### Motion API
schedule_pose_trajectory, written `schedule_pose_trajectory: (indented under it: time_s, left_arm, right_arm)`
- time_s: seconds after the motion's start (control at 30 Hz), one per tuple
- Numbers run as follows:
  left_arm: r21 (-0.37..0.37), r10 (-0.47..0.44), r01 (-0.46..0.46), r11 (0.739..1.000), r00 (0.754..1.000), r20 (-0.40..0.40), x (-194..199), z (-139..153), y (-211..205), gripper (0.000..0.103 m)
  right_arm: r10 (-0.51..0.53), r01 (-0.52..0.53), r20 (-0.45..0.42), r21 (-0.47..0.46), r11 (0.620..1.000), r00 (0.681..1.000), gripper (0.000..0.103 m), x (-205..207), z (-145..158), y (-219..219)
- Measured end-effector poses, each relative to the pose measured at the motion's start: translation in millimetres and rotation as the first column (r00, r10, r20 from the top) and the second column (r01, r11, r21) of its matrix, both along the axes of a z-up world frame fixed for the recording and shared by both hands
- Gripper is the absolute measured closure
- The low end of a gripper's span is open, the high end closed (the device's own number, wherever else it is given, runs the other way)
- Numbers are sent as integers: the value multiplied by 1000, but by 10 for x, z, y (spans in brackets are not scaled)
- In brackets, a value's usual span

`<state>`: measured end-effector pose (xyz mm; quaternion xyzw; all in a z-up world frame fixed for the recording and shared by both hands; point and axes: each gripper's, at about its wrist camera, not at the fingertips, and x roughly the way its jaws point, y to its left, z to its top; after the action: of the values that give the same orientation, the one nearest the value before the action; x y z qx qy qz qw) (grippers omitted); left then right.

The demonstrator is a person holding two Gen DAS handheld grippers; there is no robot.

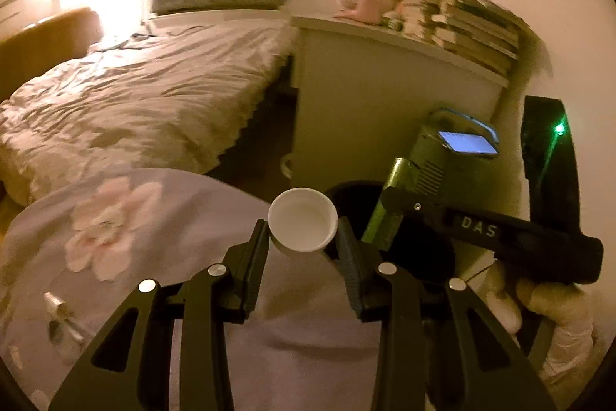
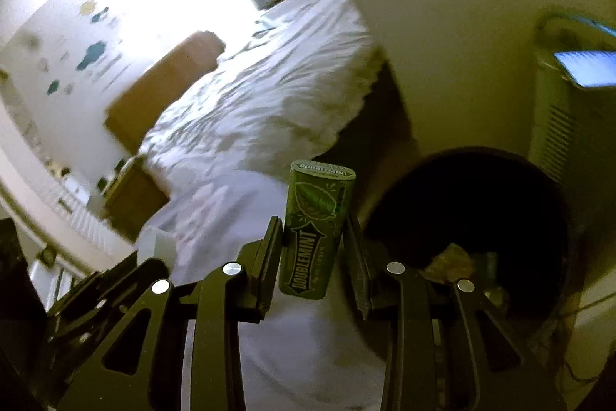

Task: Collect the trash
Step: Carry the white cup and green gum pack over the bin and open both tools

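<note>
Your right tongs [image 2: 313, 245] are clamped on the green Doublemint tin [image 2: 317, 230], which stands upright between the pads with its long axis running up and away from you and its lid end on top. The dark bin [image 2: 473, 203] sits just to the right of that tin and a little beyond it, mouth open, with what looks like a crumpled scrap already down inside. So the move ahead, as I read it, is a short swing rightward and then a release over the opening.

Your left tongs [image 1: 303, 237] are closed on the small white cup [image 1: 303, 224], gripped by its sides, mouth tipped toward the camera; whether it holds anything is hard to tell. From this side the bin [image 1: 350, 195] again lies right and just behind the cup, with the right tool crossing over it. The right hand is nearer the mouth, so it likely drops first.

Beyond the flowered quilt's [image 1: 134, 237] far edge there's the bed [image 1: 146, 91], then the cabinet [image 1: 377, 95].
</note>
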<state>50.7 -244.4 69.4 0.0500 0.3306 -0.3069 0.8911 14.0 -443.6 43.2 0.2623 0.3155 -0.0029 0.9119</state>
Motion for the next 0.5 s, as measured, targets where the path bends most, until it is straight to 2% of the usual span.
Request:
schedule_pose_trajectory:
  time_s: [0.23, 0.5]
  left_arm:
    - [9, -64, 65, 998, 998, -22, -1, -120, -409, 68]
    - [30, -102, 103, 994, 994, -49, 20, -273, -681, 67]
  right_arm:
    - [-87, 89, -55, 27, 996, 995, 69, -138, -295, -468]
    - [-122, 128, -108, 47, 991, 987, 69, -170, -539, -629]
